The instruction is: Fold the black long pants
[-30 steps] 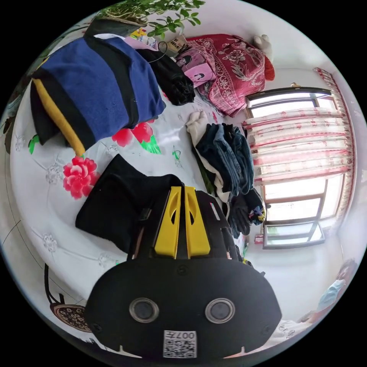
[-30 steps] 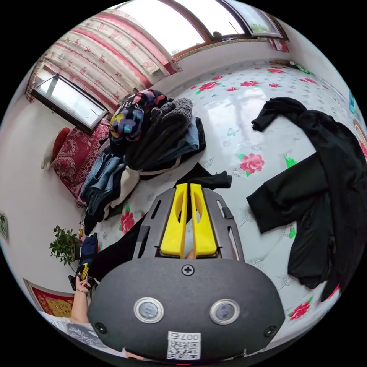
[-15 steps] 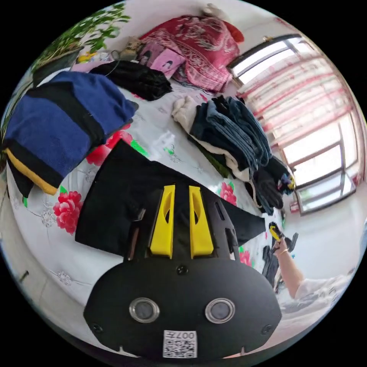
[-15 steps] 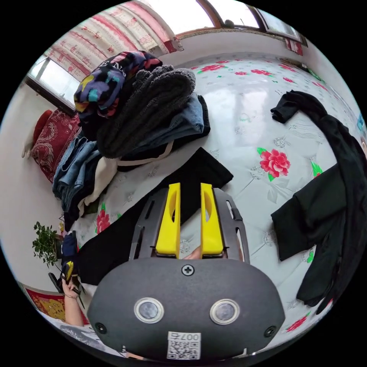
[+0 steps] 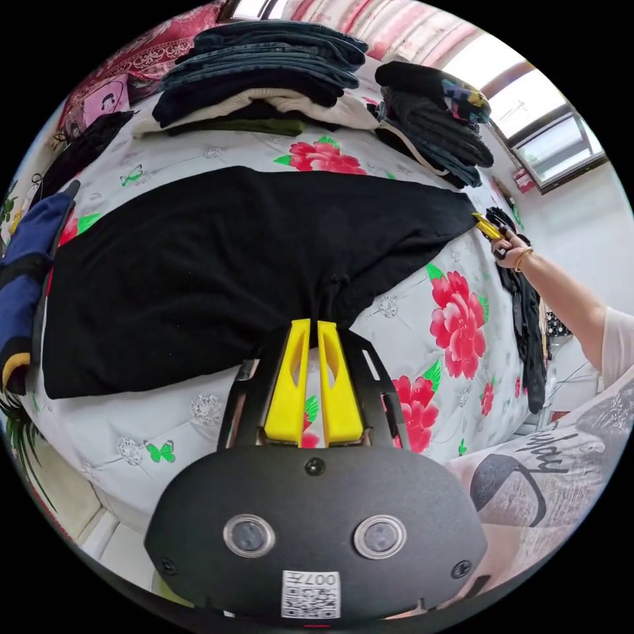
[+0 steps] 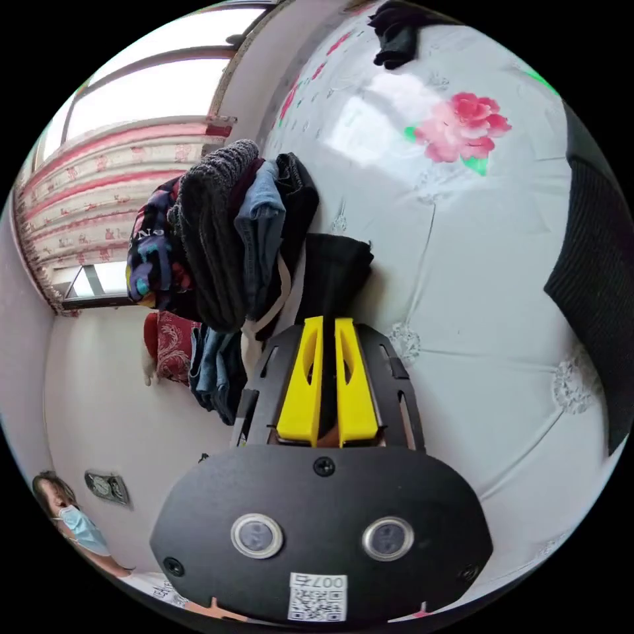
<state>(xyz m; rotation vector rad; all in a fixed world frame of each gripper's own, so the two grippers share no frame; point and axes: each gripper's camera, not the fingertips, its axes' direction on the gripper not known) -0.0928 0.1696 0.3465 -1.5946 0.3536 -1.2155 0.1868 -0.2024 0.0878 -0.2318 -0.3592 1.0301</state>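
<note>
From my left gripper view I see the white quilted bedspread printed with red flowers and green butterflies (image 5: 198, 409) spreading beneath everything, and the black long pants (image 5: 218, 264) lie flat across its middle as one broad dark panel. Beyond the pants, two piles sit on the cover: a folded stack of dark denim and cream garments (image 5: 264, 72) and, just beside it, a heap of dark knitwear with a multicoloured piece on top (image 5: 436, 112). A folded blue garment with black and yellow bands (image 5: 23, 264) rests at one end of the pants. My left gripper (image 5: 315, 323) has its yellow jaws pressed together on a pinch of the pants' near edge, the fabric puckering into small creases where they bite. At the far end of the pants I can see my right gripper (image 5: 485, 226) in the person's hand (image 5: 508, 247), its yellow tip at the corner of the cloth. In my right gripper view, the right gripper (image 6: 329, 320) has its jaws closed on the narrow end of the pants (image 6: 333, 271), which rises in a bunched fold right against the knitwear heap (image 6: 218, 251). A separate black ribbed garment (image 6: 598, 290) lies well apart on the bedspread (image 6: 475, 370).
</note>
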